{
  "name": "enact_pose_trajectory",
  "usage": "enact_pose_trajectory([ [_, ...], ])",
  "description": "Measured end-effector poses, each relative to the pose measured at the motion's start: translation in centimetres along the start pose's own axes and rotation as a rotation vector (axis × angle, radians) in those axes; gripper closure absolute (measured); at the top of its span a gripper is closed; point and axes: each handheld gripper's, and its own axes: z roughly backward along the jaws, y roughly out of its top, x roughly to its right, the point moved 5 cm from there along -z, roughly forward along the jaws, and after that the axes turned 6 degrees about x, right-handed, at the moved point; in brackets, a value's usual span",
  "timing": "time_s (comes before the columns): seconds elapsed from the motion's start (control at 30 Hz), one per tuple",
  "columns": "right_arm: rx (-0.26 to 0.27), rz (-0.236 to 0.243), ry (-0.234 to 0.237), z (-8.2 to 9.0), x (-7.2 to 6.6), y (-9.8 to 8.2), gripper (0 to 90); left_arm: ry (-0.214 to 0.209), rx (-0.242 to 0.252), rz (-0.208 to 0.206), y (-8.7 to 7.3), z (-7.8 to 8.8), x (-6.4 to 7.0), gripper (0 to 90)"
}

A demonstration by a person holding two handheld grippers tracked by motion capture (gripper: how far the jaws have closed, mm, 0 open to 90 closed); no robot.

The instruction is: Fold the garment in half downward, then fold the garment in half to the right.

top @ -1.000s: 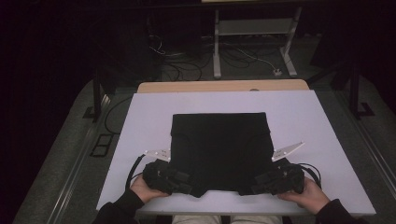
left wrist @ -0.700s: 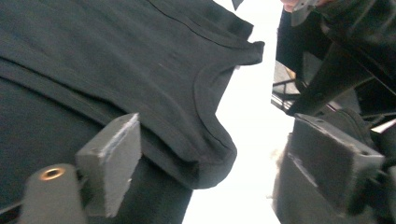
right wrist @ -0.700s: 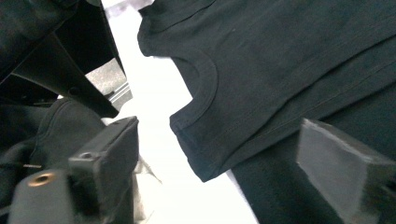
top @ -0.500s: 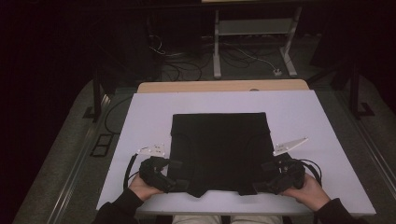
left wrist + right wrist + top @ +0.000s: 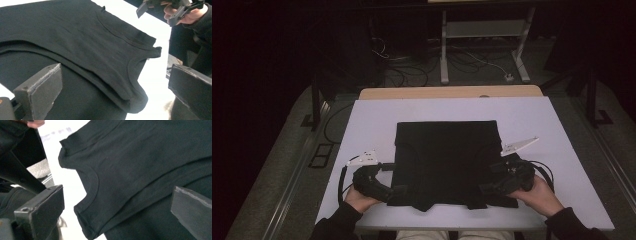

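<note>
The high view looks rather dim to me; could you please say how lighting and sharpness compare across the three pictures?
High view: dark surroundings, only the white table lit, the folded black cotton garment a flat, detail-less patch. Left gripper view: brighter, seams crisp, table blown out, near jaws soft. Right gripper view: fabric weave visible, the jaws blurred at the edges.

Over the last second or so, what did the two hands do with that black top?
Both grippers let go: the left gripper and right gripper have just been opening their jaws and drew back off the near corners. The folded black top stayed flat on the white table.
</note>
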Motion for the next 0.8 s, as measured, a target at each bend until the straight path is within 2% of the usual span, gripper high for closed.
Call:
enact_pose_trajectory([
  [0.2, 0.008, 0.02, -0.03, -0.5, 0.1, 1.6, 0.0, 0.07, 0.009, 0.011, -0.3, 1.0, -0.7, 0.0],
  [0.4, 0.037, 0.044, -0.056, -1.4, 0.3, 3.2, 0.0, 0.126, 0.019, -0.006, -0.5, 1.7, -1.1, 0.0],
  [0.47, 0.04, 0.053, -0.069, -1.7, 0.4, 3.7, 0.0, 0.14, 0.015, -0.014, -0.6, 1.8, -1.3, 0.0],
  [0.8, 0.049, 0.066, -0.072, -3.0, 0.8, 5.1, 0.0, 0.192, -0.003, -0.01, -1.0, 2.3, -1.7, 0.0],
])
